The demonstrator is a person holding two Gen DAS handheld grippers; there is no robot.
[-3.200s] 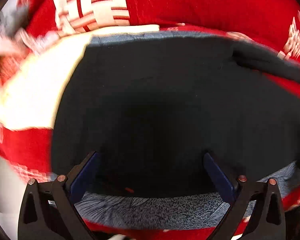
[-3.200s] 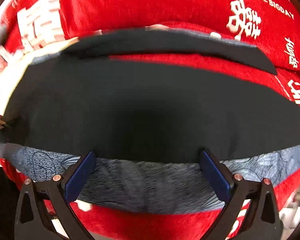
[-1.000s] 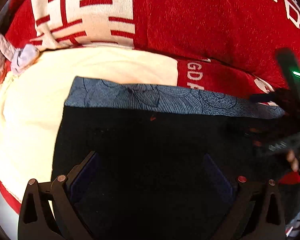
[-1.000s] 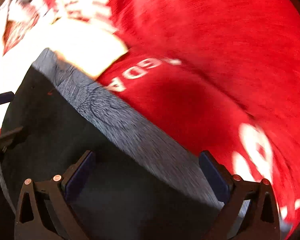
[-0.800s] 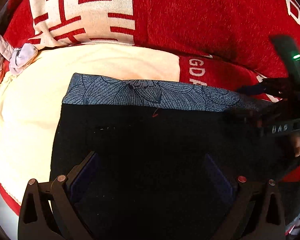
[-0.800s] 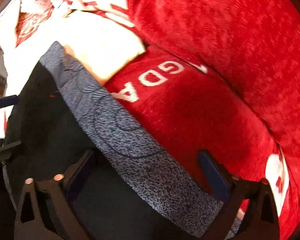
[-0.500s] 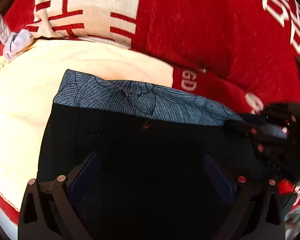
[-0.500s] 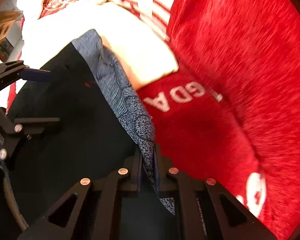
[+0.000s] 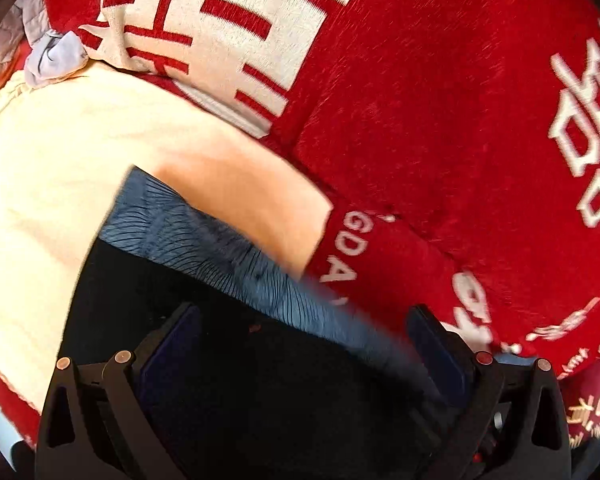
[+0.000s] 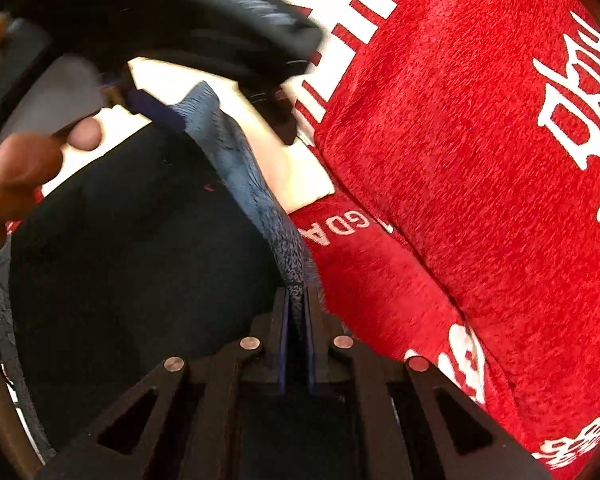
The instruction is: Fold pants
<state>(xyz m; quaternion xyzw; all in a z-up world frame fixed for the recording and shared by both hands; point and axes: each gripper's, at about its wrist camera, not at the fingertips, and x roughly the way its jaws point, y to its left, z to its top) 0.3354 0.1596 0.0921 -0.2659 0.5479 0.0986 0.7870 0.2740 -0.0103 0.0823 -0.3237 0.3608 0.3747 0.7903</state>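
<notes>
The black pants (image 9: 260, 380) with a blue patterned waistband (image 9: 228, 256) lie folded on a red blanket. My left gripper (image 9: 300, 344) is open, its fingers spread over the black cloth just below the waistband. My right gripper (image 10: 296, 304) is shut on the waistband (image 10: 244, 168) at its right end and lifts that edge. In the right wrist view the left gripper (image 10: 156, 112) appears at the far end of the waistband, with one blue pad against the corner and the hand behind it.
A red blanket (image 9: 440, 120) with white characters covers the surface. A cream cloth (image 9: 80, 168) lies under the pants' left side. A pale lilac garment (image 9: 56, 60) sits at the far left.
My right gripper closed on the waistband's right end and raised it. My left gripper moved closer to the waistband's left corner and stays open.
</notes>
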